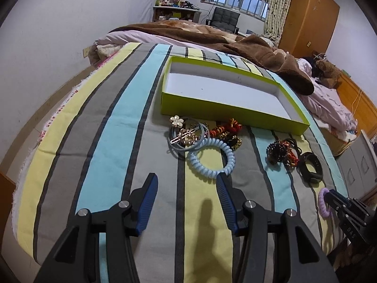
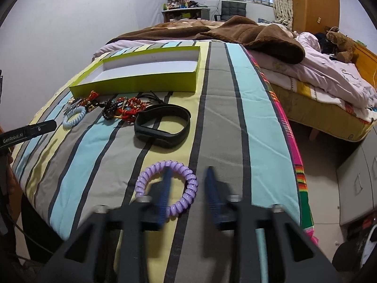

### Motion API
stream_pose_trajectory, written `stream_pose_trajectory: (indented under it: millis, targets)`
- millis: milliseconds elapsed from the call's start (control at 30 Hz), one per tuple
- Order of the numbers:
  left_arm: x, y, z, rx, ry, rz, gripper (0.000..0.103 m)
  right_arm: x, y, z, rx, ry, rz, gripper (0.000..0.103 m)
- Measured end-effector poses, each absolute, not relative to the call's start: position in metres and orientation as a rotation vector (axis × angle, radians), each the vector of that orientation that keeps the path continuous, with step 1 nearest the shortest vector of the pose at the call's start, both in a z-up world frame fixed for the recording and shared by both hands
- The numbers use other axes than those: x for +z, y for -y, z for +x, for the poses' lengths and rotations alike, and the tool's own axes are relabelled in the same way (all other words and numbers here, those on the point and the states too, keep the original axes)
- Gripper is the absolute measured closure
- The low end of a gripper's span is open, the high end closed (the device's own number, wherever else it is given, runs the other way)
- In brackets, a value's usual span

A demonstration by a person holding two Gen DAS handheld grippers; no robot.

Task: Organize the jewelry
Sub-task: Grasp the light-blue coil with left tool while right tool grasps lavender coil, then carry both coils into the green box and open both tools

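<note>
A shallow green box [image 1: 226,111] with a white inside lies on the striped bed cover; it also shows in the right wrist view [image 2: 141,83]. In front of it lie hair ties, a flower clip [image 1: 177,120], red and dark bead bracelets [image 1: 281,151], a blue coil tie [image 1: 212,157] and a black band [image 1: 310,167]. My left gripper [image 1: 187,179] is open just short of the blue coil tie, right fingertip touching it. My right gripper [image 2: 188,171] is open, its left finger inside a purple coil tie [image 2: 166,187] near the cover's front; the black band [image 2: 162,125] lies beyond.
The striped cover [image 1: 132,122] ends in a drop at the front and right. A brown blanket [image 1: 247,47] and pink bedding lie behind the box. A second bed with a teddy bear [image 2: 339,40] is at the right, with a wardrobe behind.
</note>
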State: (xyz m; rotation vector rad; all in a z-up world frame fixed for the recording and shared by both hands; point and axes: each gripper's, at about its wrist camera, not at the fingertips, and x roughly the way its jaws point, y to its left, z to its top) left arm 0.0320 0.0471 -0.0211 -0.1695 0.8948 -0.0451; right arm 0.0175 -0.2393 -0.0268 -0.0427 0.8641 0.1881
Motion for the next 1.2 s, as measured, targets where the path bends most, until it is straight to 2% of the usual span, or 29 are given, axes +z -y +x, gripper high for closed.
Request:
stream_pose_trajectory:
  millis: [67,367,833,900,967,1000,1067,1200]
  targets:
    - [-0.02,-0.044,0.035,-0.061,-0.897,-0.183,0.05,-0.026,0.239,0.019,0.193,-0.864,-0.046,0.092]
    - [-0.026,-0.035,0.06,-0.015,-0.963,-0.156,0.051,-0.02,0.237,0.022,0.221,-0.833,-0.021,0.093]
    - [-0.027,-0.034,0.049,0.069,-0.979,0.171,0.057,-0.014,0.233,0.029,0.268,-0.808,0.012,0.093]
    - [-0.027,-0.036,0.048,0.039,-0.981,0.153,0.064,-0.013,0.233,0.029,0.27,-0.807,0.018,0.092]
    - [-0.026,-0.036,0.05,0.01,-0.992,0.126,0.078,-0.013,0.231,0.03,0.273,-0.808,0.023,0.092]
    - [-0.027,-0.034,0.05,0.0,-0.989,0.129,0.08,-0.013,0.23,0.031,0.273,-0.808,0.022,0.092]
    - [-0.027,-0.029,0.05,-0.02,-0.984,0.126,0.093,-0.011,0.228,0.03,0.276,-0.802,0.02,0.092]
    - [-0.026,-0.027,0.048,-0.053,-0.966,0.101,0.093,-0.004,0.226,0.029,0.271,-0.784,0.017,0.092]
